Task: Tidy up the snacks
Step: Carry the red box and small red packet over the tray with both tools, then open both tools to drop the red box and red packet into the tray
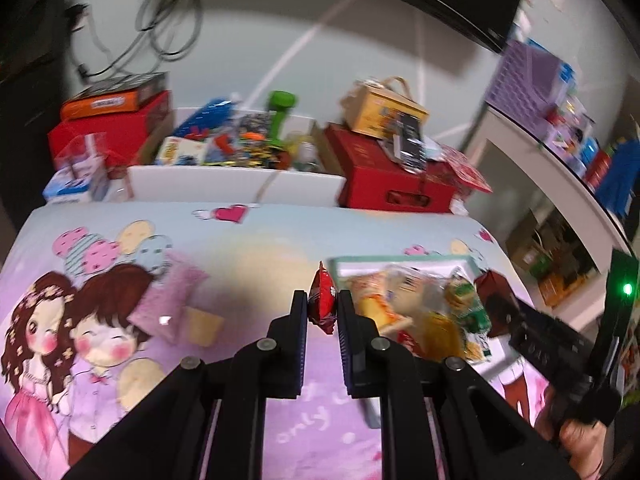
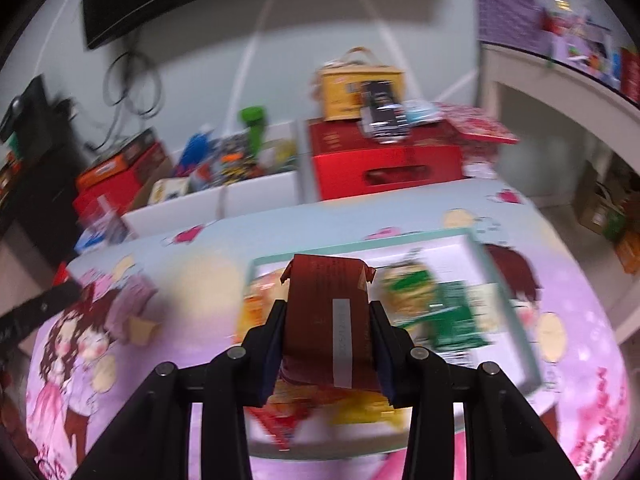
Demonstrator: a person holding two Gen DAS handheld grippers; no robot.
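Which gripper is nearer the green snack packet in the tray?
Right. The right gripper, holding a dark red carton, hangs beside the green snack packet; the left gripper is farther off.

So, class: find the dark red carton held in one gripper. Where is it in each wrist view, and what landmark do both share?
Left wrist view: dark red carton at right of centre, gripped by the right gripper.
Right wrist view: centre, between the black fingers.
Shared landmark: big red box behind the bed.
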